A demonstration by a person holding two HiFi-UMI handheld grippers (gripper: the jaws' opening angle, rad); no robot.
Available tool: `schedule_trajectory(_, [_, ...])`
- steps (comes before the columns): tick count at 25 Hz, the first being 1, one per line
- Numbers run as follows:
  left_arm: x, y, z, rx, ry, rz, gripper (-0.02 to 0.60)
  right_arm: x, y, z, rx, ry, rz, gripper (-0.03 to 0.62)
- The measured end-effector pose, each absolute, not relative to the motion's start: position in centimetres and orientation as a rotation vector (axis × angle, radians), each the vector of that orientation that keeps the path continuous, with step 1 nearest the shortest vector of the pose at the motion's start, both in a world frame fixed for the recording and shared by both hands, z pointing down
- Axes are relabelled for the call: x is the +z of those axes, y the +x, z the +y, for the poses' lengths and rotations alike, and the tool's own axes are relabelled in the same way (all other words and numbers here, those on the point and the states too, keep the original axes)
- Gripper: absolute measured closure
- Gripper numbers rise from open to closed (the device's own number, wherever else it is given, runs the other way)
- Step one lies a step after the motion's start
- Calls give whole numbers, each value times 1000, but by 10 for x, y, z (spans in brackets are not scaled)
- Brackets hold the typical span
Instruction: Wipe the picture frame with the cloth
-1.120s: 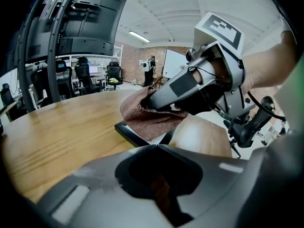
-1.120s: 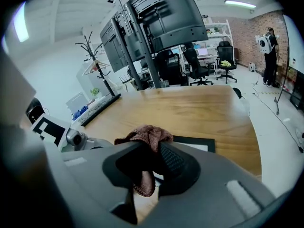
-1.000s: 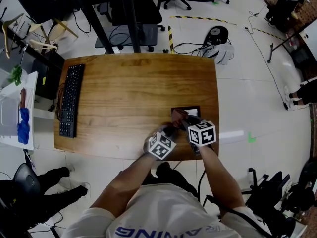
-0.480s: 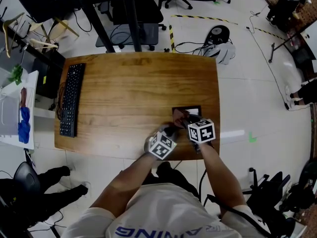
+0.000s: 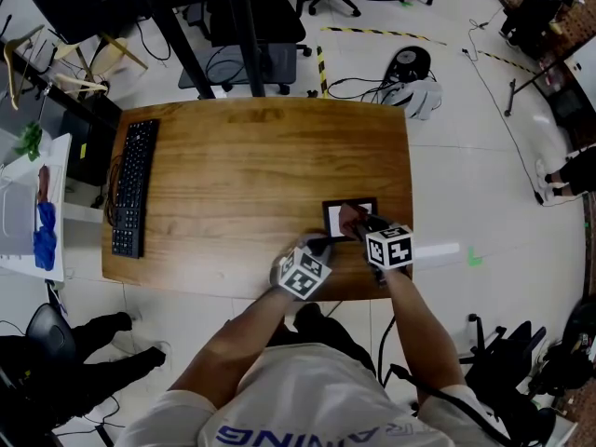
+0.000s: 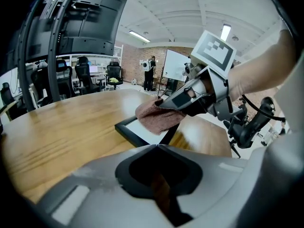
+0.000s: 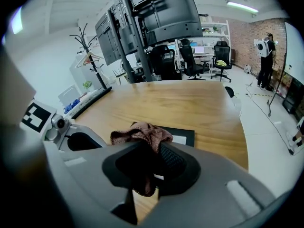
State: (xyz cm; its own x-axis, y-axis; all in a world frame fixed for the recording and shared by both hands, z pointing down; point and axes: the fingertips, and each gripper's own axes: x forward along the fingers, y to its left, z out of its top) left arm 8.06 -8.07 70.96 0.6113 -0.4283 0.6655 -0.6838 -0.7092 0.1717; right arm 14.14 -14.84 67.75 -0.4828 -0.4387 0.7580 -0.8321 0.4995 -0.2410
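Observation:
A black picture frame (image 5: 333, 214) with a white inside lies flat near the front right corner of the wooden table (image 5: 242, 170). My right gripper (image 5: 359, 224) is shut on a brown cloth (image 5: 350, 219) and presses it on the frame's middle. In the right gripper view the cloth (image 7: 142, 133) bunches out of the jaws over the frame (image 7: 184, 137). My left gripper (image 5: 321, 245) hovers just left of the frame's near corner, shut with nothing in it. In the left gripper view, frame (image 6: 137, 129) and cloth (image 6: 156, 118) lie ahead of the jaws, apart from them.
A black keyboard (image 5: 130, 189) lies along the table's left edge. The table's right edge runs close beside the frame. Office chairs and a monitor stand (image 5: 244, 35) are beyond the far edge, and cables lie on the floor.
My right gripper has slid the cloth a little to the right across the frame, uncovering more of its white left part. The left gripper has stayed where it was.

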Motion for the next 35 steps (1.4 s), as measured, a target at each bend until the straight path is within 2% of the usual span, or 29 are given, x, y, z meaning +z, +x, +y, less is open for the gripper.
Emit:
schedule_trajectory(11, [709,80,-82,836,2428,-886,575,675,195,-154,817,1153,-2056,508])
schedule_trajectory(20, [709,80,-81,833,2422,-882,575,671,209,-153,833,1199,-2049,507])
schedule_trajectory(35, [708,80,-82,829,2423,-885,575,632,161,-129,813,1068,-2197,508])
